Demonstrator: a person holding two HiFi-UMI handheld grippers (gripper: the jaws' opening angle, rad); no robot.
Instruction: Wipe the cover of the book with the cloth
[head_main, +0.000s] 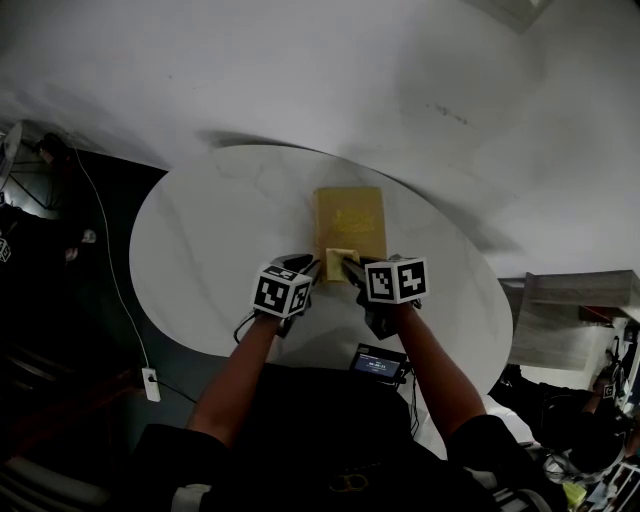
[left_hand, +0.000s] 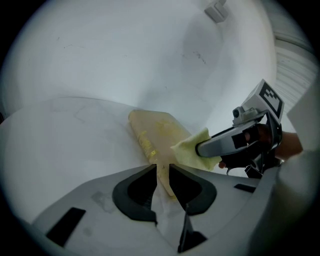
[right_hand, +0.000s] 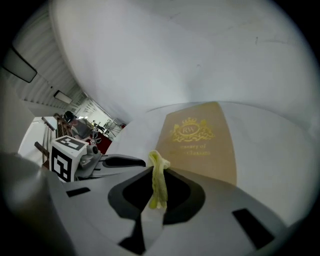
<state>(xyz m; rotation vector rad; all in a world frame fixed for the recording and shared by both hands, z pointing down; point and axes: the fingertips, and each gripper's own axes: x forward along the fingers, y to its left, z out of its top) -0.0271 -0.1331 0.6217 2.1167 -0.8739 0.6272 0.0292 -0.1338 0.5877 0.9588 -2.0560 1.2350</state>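
The tan hardcover book (head_main: 350, 218) lay mid-table on the round white table (head_main: 215, 235), with its long axis pointing away from the person. The right gripper (right_hand: 160, 172) pinched the folded yellow cloth (right_hand: 158, 191) at the book's near edge. The left gripper (left_hand: 162, 172) clamped the near-left corner.

Right gripper (right_hand: 159, 186) pinches cloth (right_hand: 158, 182); book (right_hand: 198, 141) beyond.

Probably a lab or studio workspace rather than a home — a round white table (head_main: 190, 240) stands alone. A cable (head_main: 112, 280) trails across dark flooring to a white plug (head_main: 151, 382), and a small lit screen (head_main: 379, 362) sits at the table's edge. Beyond lie strip lights (right_hand: 62, 96) and blurred, cluttered furniture (right_hand: 75, 127).
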